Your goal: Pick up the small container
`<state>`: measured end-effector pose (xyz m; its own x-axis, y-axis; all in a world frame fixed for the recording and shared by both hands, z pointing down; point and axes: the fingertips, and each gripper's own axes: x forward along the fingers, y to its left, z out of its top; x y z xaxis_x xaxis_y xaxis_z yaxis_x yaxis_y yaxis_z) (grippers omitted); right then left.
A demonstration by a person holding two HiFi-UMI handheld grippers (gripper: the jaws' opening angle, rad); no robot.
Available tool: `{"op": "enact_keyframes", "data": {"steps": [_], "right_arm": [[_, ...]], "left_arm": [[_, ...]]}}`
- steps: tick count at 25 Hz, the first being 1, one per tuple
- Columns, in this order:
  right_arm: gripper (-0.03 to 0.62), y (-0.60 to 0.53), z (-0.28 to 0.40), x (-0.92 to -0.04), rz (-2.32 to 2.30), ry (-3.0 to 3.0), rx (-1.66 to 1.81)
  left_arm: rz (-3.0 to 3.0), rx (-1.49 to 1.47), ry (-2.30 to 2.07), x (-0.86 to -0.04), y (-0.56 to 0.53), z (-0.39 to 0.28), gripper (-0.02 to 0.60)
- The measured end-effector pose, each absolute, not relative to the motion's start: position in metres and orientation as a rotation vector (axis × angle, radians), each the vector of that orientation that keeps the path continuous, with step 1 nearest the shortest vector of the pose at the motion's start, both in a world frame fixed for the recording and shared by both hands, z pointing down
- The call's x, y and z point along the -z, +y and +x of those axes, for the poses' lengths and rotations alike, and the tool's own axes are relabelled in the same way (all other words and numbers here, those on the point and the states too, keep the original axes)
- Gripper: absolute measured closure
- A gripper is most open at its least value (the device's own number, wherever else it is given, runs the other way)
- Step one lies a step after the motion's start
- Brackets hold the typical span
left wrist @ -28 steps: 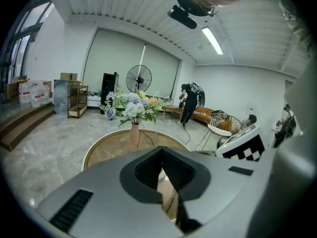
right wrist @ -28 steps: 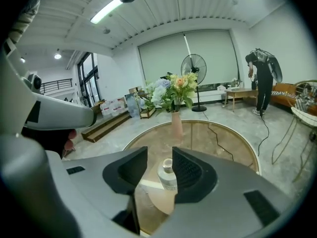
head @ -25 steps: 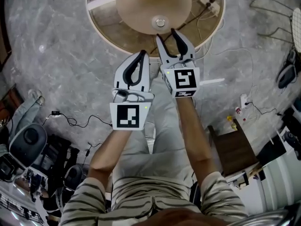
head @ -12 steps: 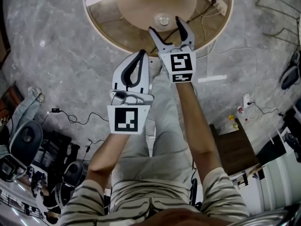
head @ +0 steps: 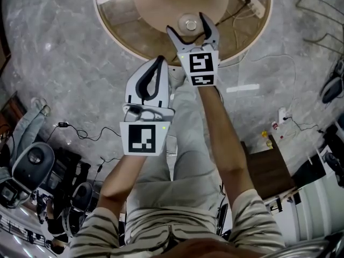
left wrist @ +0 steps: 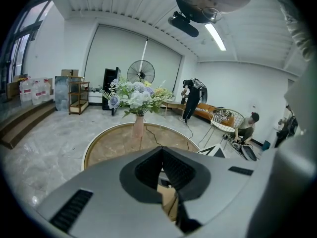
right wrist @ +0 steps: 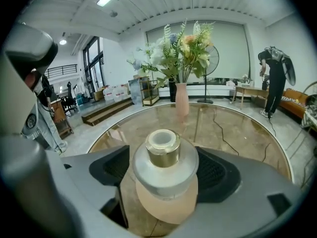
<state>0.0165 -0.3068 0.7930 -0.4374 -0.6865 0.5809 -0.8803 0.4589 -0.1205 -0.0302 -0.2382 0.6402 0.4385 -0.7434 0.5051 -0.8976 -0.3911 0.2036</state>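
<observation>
The small container (head: pixel 188 23), a squat clear jar with a gold neck and white top, stands on the round glass table (head: pixel 121 34). My right gripper (head: pixel 186 24) reaches over the table's near edge. Its jaws are opening, with the container (right wrist: pixel 165 165) between them and neither pad pressing on it. To the left and nearer me, my left gripper (head: pixel 160 62) hangs at the table's rim with its jaws shut and nothing held. In the left gripper view the shut jaws of the left gripper (left wrist: pixel 166 170) point across the table.
A pink vase of flowers (right wrist: pixel 182 99) stands farther back on the table. A power strip with cables (head: pixel 251 1) lies on the marble floor beyond the table. A brown wooden piece (head: pixel 269 171) stands at the right and chairs (head: pixel 32 163) at the left. A person (right wrist: pixel 275 78) stands far back.
My right gripper has moved forward over the table until its jaws flank the container, and the jaws have spread wider. The left gripper has barely shifted.
</observation>
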Motion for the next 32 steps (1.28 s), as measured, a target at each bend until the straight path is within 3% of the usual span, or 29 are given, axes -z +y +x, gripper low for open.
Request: {"op": "enact_keyframes", "data": {"steps": [8, 12, 32], "right_arm": [[0.204, -0.316, 0.015, -0.808, 1.325, -2.234, -0.573], [0.254, -0.318, 0.019, -0.811, 1.318, -2.212, -0.541], [0.244, -0.310, 0.022, -0.773, 1.318, -2.214, -0.546]], "left_arm": [[2.250, -0.446, -1.409, -0.646, -0.243, -0.038, 0.581], [2.253, -0.464, -1.420, -0.648, -0.247, -0.043, 0.581], [2.269, -0.426, -1.480, -0.626, -0.248, -0.060, 0.581]]}}
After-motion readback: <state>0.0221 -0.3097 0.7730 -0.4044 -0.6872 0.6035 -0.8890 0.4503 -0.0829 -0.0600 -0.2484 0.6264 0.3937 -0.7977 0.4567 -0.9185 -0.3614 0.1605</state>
